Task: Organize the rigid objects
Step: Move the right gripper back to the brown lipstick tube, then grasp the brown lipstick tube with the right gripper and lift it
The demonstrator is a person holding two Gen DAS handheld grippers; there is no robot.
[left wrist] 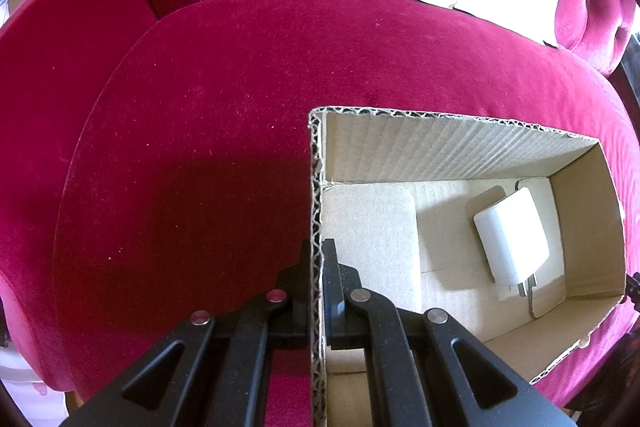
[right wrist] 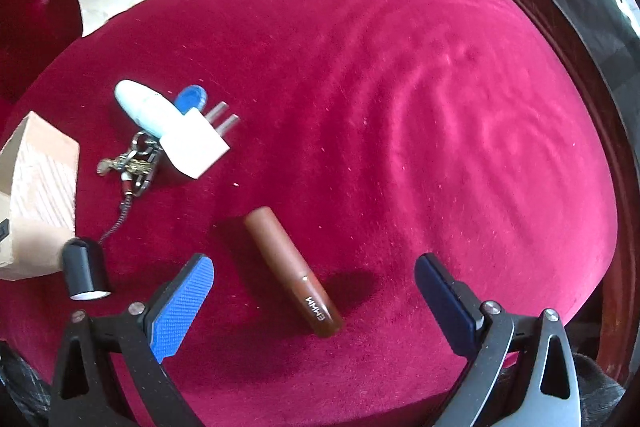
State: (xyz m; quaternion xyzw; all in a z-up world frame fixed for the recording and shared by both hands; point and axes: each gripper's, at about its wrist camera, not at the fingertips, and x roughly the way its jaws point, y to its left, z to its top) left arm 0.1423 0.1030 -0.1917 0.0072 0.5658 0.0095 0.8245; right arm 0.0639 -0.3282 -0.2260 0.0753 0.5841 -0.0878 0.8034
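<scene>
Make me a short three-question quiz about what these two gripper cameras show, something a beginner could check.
1. True or false: the left gripper is clamped on the wall of the cardboard box.
2. What already lies inside the box?
A) the bunch of keys
B) a white plug adapter
C) nothing
3. Fill in: the brown tube lies on the red cushion between the ____ fingers of the right gripper.

Key: 1 true; 2 B; 3 open
</scene>
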